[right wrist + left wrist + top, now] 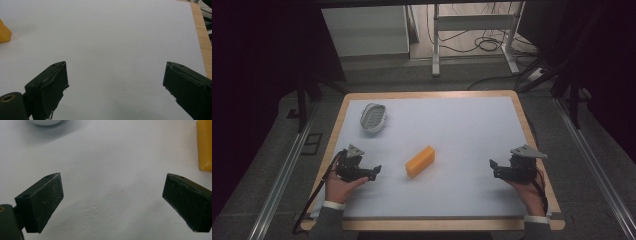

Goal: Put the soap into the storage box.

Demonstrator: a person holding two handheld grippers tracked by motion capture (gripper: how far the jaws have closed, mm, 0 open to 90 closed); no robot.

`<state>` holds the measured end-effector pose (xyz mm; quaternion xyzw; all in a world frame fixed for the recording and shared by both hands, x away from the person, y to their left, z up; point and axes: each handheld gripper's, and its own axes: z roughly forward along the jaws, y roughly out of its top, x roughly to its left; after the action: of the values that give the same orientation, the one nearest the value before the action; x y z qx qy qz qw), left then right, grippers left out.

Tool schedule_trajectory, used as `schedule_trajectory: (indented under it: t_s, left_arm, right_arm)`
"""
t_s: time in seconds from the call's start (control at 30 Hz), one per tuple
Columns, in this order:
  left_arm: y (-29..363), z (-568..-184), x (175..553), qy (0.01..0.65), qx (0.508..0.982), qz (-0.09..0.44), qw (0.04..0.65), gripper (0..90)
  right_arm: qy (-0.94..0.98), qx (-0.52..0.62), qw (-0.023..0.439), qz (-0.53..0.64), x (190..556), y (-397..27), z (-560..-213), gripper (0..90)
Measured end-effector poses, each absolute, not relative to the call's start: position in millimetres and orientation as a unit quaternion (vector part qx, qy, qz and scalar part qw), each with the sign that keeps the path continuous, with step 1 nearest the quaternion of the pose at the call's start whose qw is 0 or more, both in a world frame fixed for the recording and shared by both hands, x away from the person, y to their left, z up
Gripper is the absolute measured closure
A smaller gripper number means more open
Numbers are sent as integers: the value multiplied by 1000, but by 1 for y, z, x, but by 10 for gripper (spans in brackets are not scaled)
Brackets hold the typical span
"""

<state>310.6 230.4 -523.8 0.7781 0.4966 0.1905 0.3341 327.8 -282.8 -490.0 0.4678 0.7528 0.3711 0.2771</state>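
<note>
White sheeting [472, 150] covered the wooden table [427, 94] nearly to its edges, and everything I worked with sat on it. My left gripper [371, 171] rested low at the near left, held in my left hand [339, 187], its jaws spread wide with nothing but bare sheet between them in the left gripper view. My right gripper [493, 169] sat at the near right in my right hand [526, 189], jaws likewise spread apart over bare sheet [117, 50], pointing toward the middle of the table. Between the two, nearer my left gripper, lay the orange block [420, 161], long and angled, touching neither tool; its end showed at the right edge of the left gripper view [204, 145]. Farther back on the left lay the small grey oval dish [373, 118], well apart from the block.
</note>
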Motion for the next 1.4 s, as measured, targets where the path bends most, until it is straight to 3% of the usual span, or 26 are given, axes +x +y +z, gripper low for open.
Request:
schedule_trajectory:
  t_s: [0.37,0.53,1.0,1.4]
  left_arm:
    - [234,-515,306,496,771,189,352,34]
    - [235,-512,300,488,766,206,363,67]
    - [250,-501,292,526,728,178,401,139]
    - [243,-479,293,490,772,176,365,157]
  right_arm:
    - [761,455,274,372,325,-285,-491,67]
    - [761,450,274,379,323,-286,-490,70]
    - [774,438,273,367,325,-293,-497,73]
    - [771,440,283,364,322,-292,-493,76]
